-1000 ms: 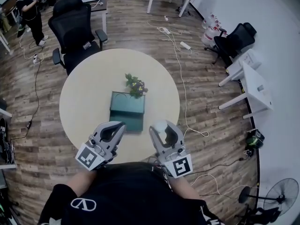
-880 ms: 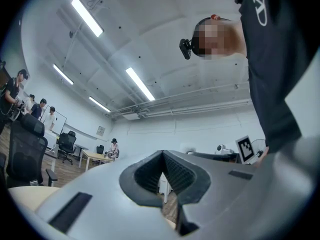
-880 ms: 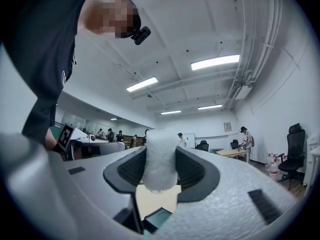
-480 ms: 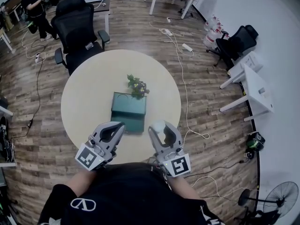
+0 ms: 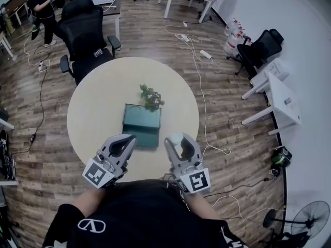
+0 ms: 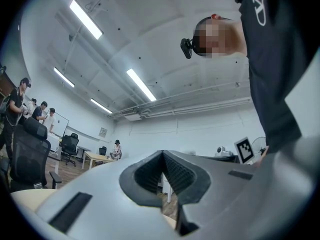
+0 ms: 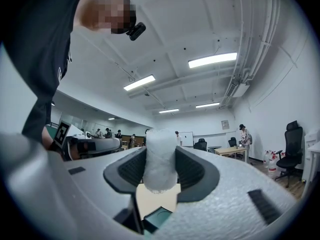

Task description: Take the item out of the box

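Note:
A dark green box [image 5: 141,123] lies open on the round table [image 5: 98,102], its lid part toward me. A white foam-wrapped item [image 5: 180,145] sits between the jaws of my right gripper [image 5: 178,141], which is shut on it and held up near my chest, over the table's near edge. In the right gripper view the white item [image 7: 160,169] fills the gap between the pads, with the box [image 7: 159,217] far below. My left gripper [image 5: 125,140] is raised beside it; its jaws [image 6: 163,159] meet with nothing between them.
A small potted plant [image 5: 151,97] stands just behind the box. A black office chair [image 5: 85,32] is at the table's far side. Cables [image 5: 199,87] run over the wood floor to the right. A person [image 5: 44,12] stands far off at the upper left.

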